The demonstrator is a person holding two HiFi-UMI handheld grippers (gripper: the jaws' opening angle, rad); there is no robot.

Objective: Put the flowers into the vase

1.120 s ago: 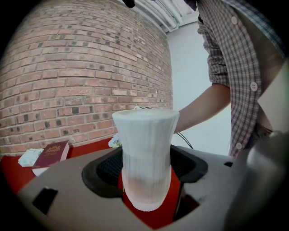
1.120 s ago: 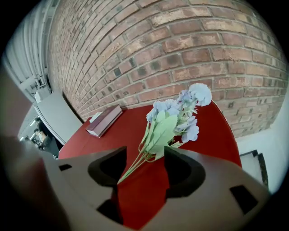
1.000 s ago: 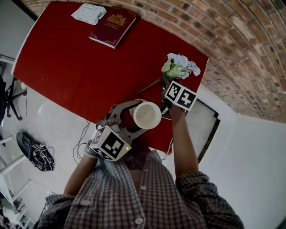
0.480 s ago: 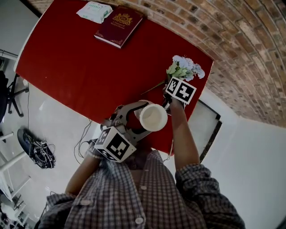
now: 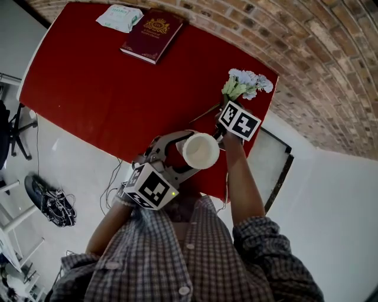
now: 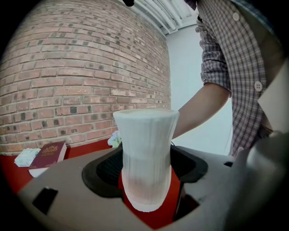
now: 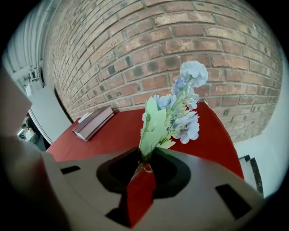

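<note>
A white ribbed vase (image 6: pixel 145 153) stands upright between the jaws of my left gripper (image 6: pixel 145 185), which is shut on its lower part. In the head view the vase (image 5: pixel 201 150) hangs in front of the table's near edge, held by the left gripper (image 5: pixel 190 152). A bunch of pale blue flowers (image 7: pixel 174 115) with green leaves rises from my right gripper (image 7: pixel 145 164). Its jaws have just been closing and now pinch the stems. In the head view the flowers (image 5: pixel 247 84) lie at the right end of the red table (image 5: pixel 106 82), just beyond the right gripper (image 5: pixel 224 111).
A dark red book (image 5: pixel 152 34) and a pack of tissues (image 5: pixel 118 16) lie at the table's far left corner. A brick wall (image 7: pixel 149 49) runs behind the table. Cables (image 5: pixel 56 206) lie on the floor at the left.
The right gripper has tilted slightly at the flower bunch. The left gripper and the vase have kept their place.
</note>
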